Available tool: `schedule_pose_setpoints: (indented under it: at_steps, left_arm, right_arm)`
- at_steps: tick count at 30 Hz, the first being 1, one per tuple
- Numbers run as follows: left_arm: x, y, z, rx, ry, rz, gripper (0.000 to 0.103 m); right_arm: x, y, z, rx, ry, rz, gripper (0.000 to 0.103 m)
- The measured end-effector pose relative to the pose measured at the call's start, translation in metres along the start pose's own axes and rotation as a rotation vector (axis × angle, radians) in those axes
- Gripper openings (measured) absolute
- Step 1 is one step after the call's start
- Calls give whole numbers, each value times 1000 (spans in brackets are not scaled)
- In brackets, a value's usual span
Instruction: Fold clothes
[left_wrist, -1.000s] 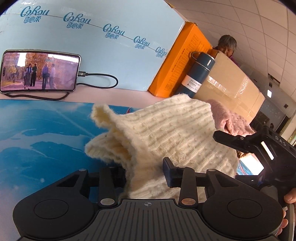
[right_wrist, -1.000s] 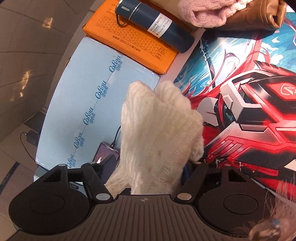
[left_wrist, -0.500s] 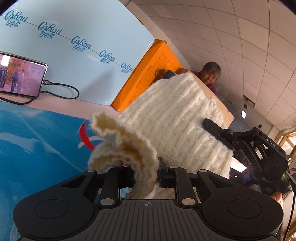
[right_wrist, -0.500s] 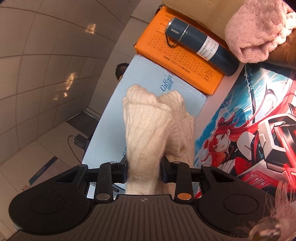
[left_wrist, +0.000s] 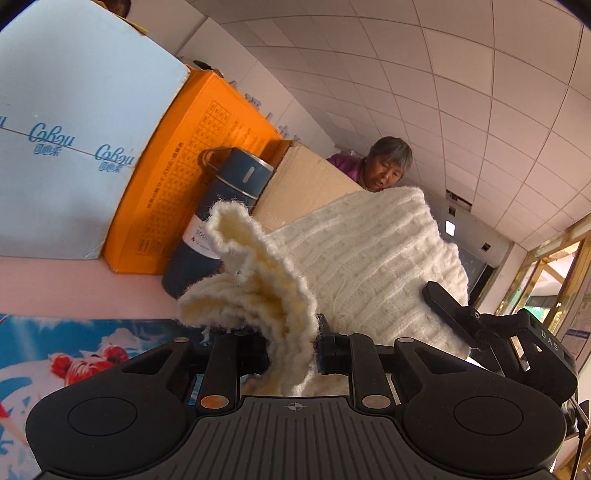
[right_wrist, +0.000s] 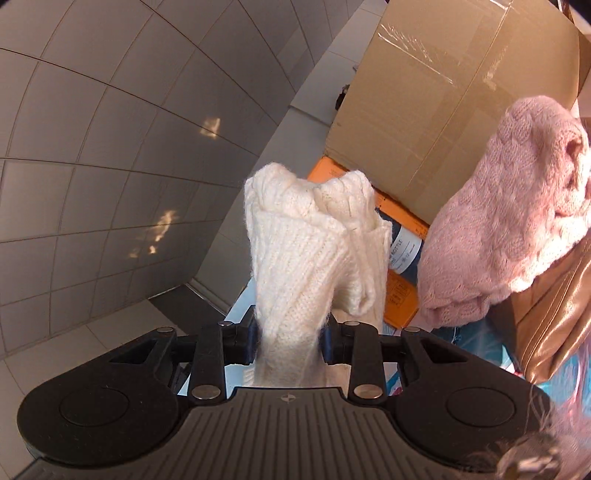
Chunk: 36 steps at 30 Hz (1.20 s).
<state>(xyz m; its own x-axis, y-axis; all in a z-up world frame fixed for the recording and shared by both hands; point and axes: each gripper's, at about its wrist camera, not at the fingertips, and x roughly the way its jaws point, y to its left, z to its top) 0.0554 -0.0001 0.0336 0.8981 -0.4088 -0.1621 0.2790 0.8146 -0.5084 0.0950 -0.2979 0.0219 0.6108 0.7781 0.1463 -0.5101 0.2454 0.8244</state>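
A cream knitted sweater (left_wrist: 369, 266) hangs bunched between both grippers, lifted off the printed table mat (left_wrist: 74, 347). My left gripper (left_wrist: 291, 349) is shut on a folded edge of it. My right gripper (right_wrist: 288, 341) is shut on another bunched part of the sweater (right_wrist: 306, 254), which rises above its jaws. The right gripper (left_wrist: 491, 332) also shows at the right of the left wrist view, past the sweater.
A blue flask (left_wrist: 221, 221), an orange box (left_wrist: 192, 166), a pale blue box (left_wrist: 74, 129) and a cardboard box (right_wrist: 443, 110) stand at the table's back. A pink knit garment (right_wrist: 517, 221) lies on a brown bag (right_wrist: 554, 317). A person (left_wrist: 384, 162) sits behind.
Both grippers closed on the cream sweater and lifted it upward off the mat; both views tilted up toward the boxes and ceiling.
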Motion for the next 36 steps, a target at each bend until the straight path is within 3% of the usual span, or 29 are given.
schedule_pose_setpoints:
  at_steps: [4,10,12,14,15,17,20,21,22,24,26,31,36]
  left_arm:
    - [32,-8,11,30,-52,6,20]
    - [78,-7,18,58,-52,50,20]
    - [96,-5,16,108,-38,117,20]
    - [112,-4,7,146,4,216,21]
    - [116,-2,3,143,23,230,21]
    - [121,-1,-3,153,31,261,26]
    - [127,4,-6,180,54,305,35]
    - [125,6,-7,175,54,318,44]
    - [120,9,-7,160,52,336,64]
    - [112,15,-5,108,41,353,78]
    - [95,19,-3,73,26,345,78]
    - [51,13,-10,116,-14,345,89]
    - [8,-2,-14,176,-26,329,98]
  right_arm:
    - [14,-11,29,-87,-49,-4,30]
    - [30,-36,37,-205,-103,-119,30]
    - [36,-41,35,-272,-122,-242,30]
    - [44,-47,29,-370,-152,-448,32]
    - [50,-50,25,-409,-151,-550,32]
    - [57,-55,19,-450,-148,-658,37]
    - [68,-56,11,-555,-131,-769,53]
    - [71,-57,9,-586,-125,-784,54]
    - [74,-58,7,-616,-120,-799,56]
    - [73,-63,6,-635,-123,-816,64]
    - [69,-63,6,-635,-142,-826,82]
    - [47,-36,2,-684,-312,-874,103]
    - [26,-10,-7,-674,-447,-910,103]
